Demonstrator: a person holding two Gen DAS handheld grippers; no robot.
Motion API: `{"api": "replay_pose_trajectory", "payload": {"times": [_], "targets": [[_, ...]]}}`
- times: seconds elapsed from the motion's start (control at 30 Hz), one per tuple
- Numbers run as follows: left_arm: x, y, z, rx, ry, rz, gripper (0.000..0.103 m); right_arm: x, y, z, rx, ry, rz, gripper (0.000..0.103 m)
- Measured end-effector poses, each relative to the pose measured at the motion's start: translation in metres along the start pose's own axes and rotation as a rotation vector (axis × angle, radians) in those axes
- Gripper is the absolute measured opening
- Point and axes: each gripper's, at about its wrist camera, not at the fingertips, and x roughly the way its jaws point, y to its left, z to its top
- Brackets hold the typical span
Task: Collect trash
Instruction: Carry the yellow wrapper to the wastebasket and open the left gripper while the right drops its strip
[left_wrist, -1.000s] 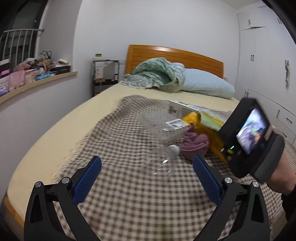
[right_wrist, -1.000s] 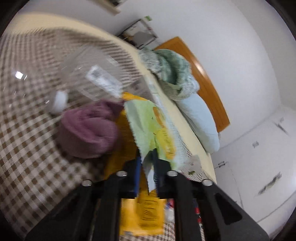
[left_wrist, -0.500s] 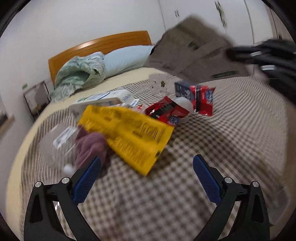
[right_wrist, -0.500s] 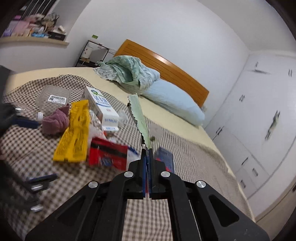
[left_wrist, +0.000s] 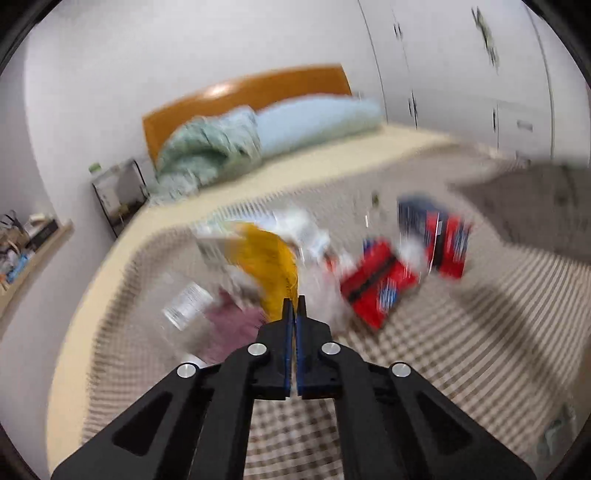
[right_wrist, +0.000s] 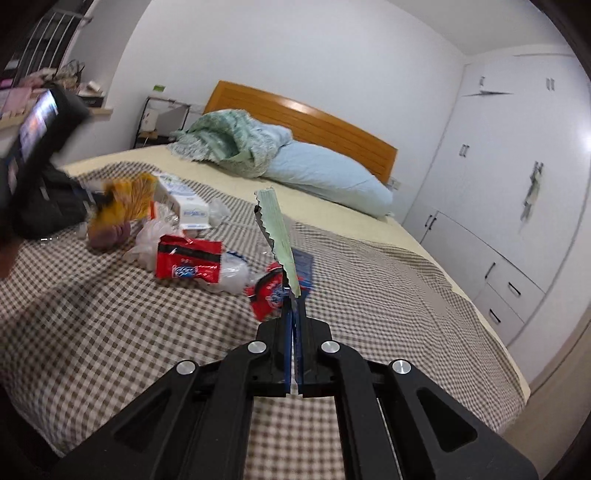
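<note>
A: Item one, left gripper (left_wrist: 294, 306): jaws, wide apart half a second earlier, had just closed, clamped on the yellow wrapper (left_wrist: 271, 266), which rose to 12 o'clock from the tips, crumpled, long axis running away

B: Item two?

A: Right gripper (right_wrist: 294, 306): pressed together on the green wrapper (right_wrist: 277, 240), thin, zigzag-edged, upright at 12 o'clock. Red packets (right_wrist: 188, 258) lay on the checked blanket (right_wrist: 110, 332) at 10 o'clock, nearer the right hand

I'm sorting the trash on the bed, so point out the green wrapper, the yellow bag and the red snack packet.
green wrapper (right_wrist: 277, 236), right wrist view, middle of the strip sticking up from the right claw.
yellow bag (left_wrist: 271, 260), left wrist view, its blurred middle.
red snack packet (right_wrist: 188, 260), right wrist view, centre of its printed face.
</note>
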Motion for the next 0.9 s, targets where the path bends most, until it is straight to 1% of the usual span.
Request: {"api": "replay_pose_trajectory", "payload": {"times": [0.07, 0.13, 0.17, 0.23, 0.3, 0.37, 0.43, 0.5, 0.53, 0.57, 0.6, 0.67, 0.7, 0.73, 0.77, 0.8, 0.87, 0.9], "targets": [[-0.038, 0.009, 0.020, -0.023, -0.051, -0.033, 0.000, -0.014, -0.012, 0.000, 0.028, -0.011, -0.003, 0.002], [-0.076, 0.014, 0.037, -0.043, -0.089, -0.031, 0.000, -0.036, -0.024, 0.000, 0.052, -0.029, -0.011, 0.002], [-0.088, 0.014, 0.042, -0.051, -0.104, -0.038, 0.000, -0.046, -0.029, 0.000, 0.060, -0.034, -0.016, 0.001], [-0.120, 0.009, 0.049, -0.067, -0.135, -0.078, 0.000, -0.072, -0.045, -0.005, 0.088, -0.037, -0.027, 0.002], [-0.148, -0.005, 0.050, -0.054, -0.147, -0.115, 0.000, -0.096, -0.062, -0.014, 0.118, -0.031, -0.046, 0.002], [-0.175, -0.029, 0.046, -0.030, -0.158, -0.162, 0.000, -0.116, -0.078, -0.025, 0.144, -0.019, -0.061, 0.002], [-0.199, -0.060, 0.035, -0.003, -0.157, -0.217, 0.000, -0.141, -0.098, -0.048, 0.176, 0.012, -0.087, 0.002], [-0.211, -0.088, 0.022, 0.019, -0.137, -0.274, 0.000, -0.159, -0.115, -0.080, 0.220, 0.069, -0.099, 0.002], [-0.219, -0.112, 0.010, 0.035, -0.117, -0.321, 0.000, -0.164, -0.121, -0.094, 0.244, 0.093, -0.097, 0.002], [-0.223, -0.127, -0.001, 0.043, -0.102, -0.350, 0.000, -0.169, -0.126, -0.111, 0.273, 0.129, -0.088, 0.002], [-0.226, -0.145, -0.012, 0.054, -0.082, -0.378, 0.000, -0.172, -0.133, -0.143, 0.316, 0.197, -0.053, 0.002], [-0.226, -0.188, -0.041, 0.098, -0.021, -0.435, 0.000, -0.175, -0.138, -0.182, 0.377, 0.271, -0.016, 0.002], [-0.224, -0.205, -0.053, 0.114, 0.006, -0.453, 0.000, -0.174, -0.139, -0.218, 0.419, 0.334, -0.007, 0.002], [-0.219, -0.229, -0.069, 0.132, 0.056, -0.473, 0.000, -0.171, -0.139, -0.237, 0.451, 0.368, 0.002, 0.002], [-0.216, -0.244, -0.081, 0.143, 0.087, -0.486, 0.000, -0.165, -0.138, -0.260, 0.494, 0.407, 0.014, 0.002], [-0.212, -0.258, -0.090, 0.153, 0.119, -0.496, 0.000, -0.156, -0.137, -0.297, 0.553, 0.463, 0.019, 0.002], [-0.203, -0.289, -0.115, 0.198, 0.176, -0.503, 0.000, -0.136, -0.131, -0.349, 0.640, 0.564, 0.031, 0.002], [-0.199, -0.301, -0.124, 0.226, 0.201, -0.504, 0.000, -0.130, -0.129, -0.367, 0.673, 0.594, 0.044, 0.002]]}}
